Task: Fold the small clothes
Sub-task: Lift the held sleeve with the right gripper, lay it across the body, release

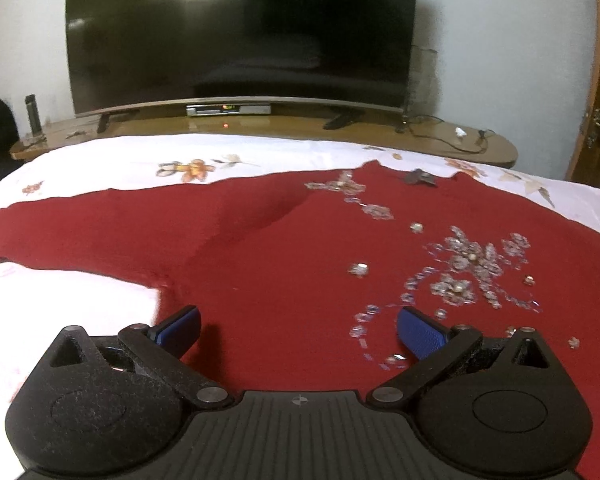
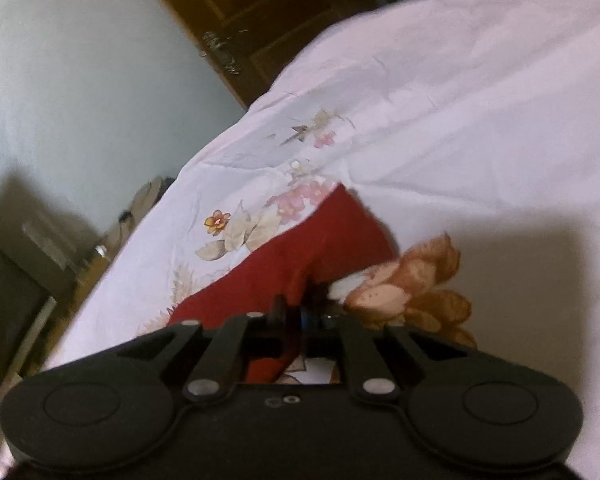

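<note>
**Inspector:** Start at the fingers. What does each gripper have?

**Assistant:** The right gripper [image 2: 296, 312] is clenched, jaws drawn together on an edge of the red garment [image 2: 320, 248] where it meets the floral bedsheet [image 2: 460, 120]. The cloth runs away from its tips, up and leftward in that view. The left gripper [image 1: 298, 330] is released, blue pads [image 1: 418, 330] spread wide, nothing between them; it hangs low over the garment [image 1: 260, 260], apparently just clear of it.

**Inspector:** And how does the garment lie?

**Assistant:** Spread flat on the sheet, its long axis crosswise to the left gripper, one sleeve reaching off to the left, the sequin embroidery [image 1: 472, 272] ahead and to the right. Beyond the bed stands a television [image 1: 240, 36] on a wooden stand [image 1: 496, 148].

**Inspector:** Judgement?

**Assistant:** The right has its hold; the left likely needs an edge or sleeve, probably the near left border, before any fold.
</note>
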`<state>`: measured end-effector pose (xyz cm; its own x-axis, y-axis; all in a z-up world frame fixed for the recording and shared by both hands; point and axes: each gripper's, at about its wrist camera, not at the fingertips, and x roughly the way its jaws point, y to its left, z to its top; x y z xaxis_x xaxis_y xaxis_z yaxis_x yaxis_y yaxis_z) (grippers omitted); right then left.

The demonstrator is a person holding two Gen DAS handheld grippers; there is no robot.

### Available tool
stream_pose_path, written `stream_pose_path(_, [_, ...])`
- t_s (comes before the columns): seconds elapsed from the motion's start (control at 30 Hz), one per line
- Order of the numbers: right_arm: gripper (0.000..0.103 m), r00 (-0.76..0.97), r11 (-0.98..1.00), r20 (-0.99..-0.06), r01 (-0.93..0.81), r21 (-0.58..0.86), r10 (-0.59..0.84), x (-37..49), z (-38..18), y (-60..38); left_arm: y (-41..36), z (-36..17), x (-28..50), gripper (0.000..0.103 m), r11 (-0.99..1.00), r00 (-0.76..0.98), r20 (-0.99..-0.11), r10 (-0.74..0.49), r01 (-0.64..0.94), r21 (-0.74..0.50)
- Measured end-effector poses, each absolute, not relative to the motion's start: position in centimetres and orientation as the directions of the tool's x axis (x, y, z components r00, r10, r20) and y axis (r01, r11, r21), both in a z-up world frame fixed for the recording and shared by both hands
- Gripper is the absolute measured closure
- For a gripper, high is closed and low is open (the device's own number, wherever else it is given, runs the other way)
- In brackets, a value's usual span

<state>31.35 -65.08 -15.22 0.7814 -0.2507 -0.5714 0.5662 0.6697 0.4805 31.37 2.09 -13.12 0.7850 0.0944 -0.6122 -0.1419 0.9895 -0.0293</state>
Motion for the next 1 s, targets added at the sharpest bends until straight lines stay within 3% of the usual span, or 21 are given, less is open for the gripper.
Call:
stream_pose_path(0.3, [0.096,0.869,0.892,-0.410,0.392,0.225,-0.278,34.4,-8.0,-53.6,5.7,-12.4,28.8,0.000,0.979,0.781,-0.610,0.130,-0.197,-0.044])
stream_pose_path(0.5, [0.096,0.932,0.978,-0.355,0.142,0.153,-0.079,37.4,-5.9,-41.1,8.1,-12.0,26.7,0.000,0.967,0.777,-0.606,0.169,-0.251,-0.052])
stream_pose_path(0.73, [0.096,0.889,0.987,-0.429,-0.138,0.086,0.161,39.9,-8.6,-27.6,10.7,-12.2,24.8,0.000,0.954,0.760,-0.625,0.178,-0.290,-0.082])
stream_pose_path(0.97, [0.096,0.804,0.956,-0.535,-0.293,0.022,0.259,40.6,-12.6,-19.4,12.0,-12.8,23.9,0.000,0.945,0.746,-0.642,0.174,-0.311,-0.105])
stream_pose_path(1.0, [0.092,0.784,0.949,-0.561,-0.314,0.012,0.266,40.8,-13.4,-18.6,12.0,-12.7,24.0,0.000,0.945,0.748,-0.642,0.167,-0.308,-0.114])
